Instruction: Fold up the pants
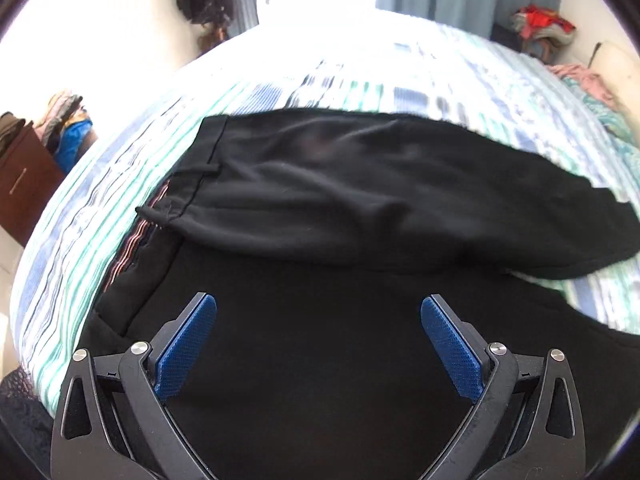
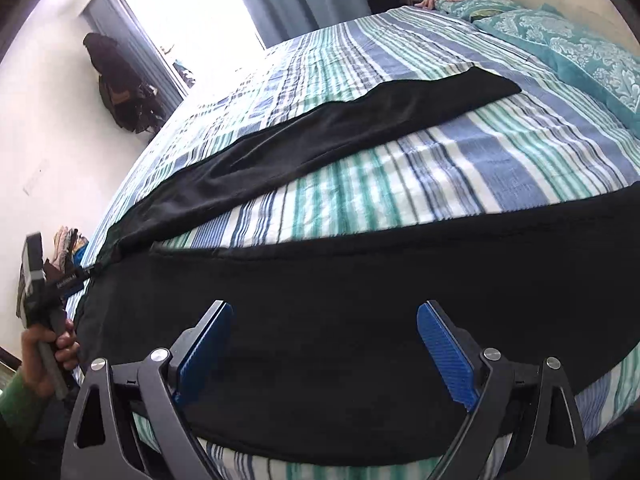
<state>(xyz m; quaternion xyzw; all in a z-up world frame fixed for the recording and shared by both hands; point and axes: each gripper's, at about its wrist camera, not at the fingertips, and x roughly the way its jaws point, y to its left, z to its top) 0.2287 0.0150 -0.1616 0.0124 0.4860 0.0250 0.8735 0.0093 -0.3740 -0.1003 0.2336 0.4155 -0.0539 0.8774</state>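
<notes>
Pants (image 1: 360, 208) are black and spread out on the striped bedspread (image 1: 120, 184), with the waistband end off to the left in the left wrist view and the legs running away to the right. Left gripper (image 1: 319, 308) sits right over the near leg, blue pads (image 1: 186, 350) spread wide apart with nothing between them, just dark fabric underneath. From the right wrist cam the two legs split apart: one leg (image 2: 320, 132) stretches diagonally up across the bed toward the teal pillows (image 2: 580, 48), the other lies across the near edge of the bed. Right gripper (image 2: 325, 316) hovers above that near leg, fingers also wide apart and not pinching anything. You can spot the left gripper at the far left of that view, by the waist end, though I can't tell whether it touches the cloth.
</notes>
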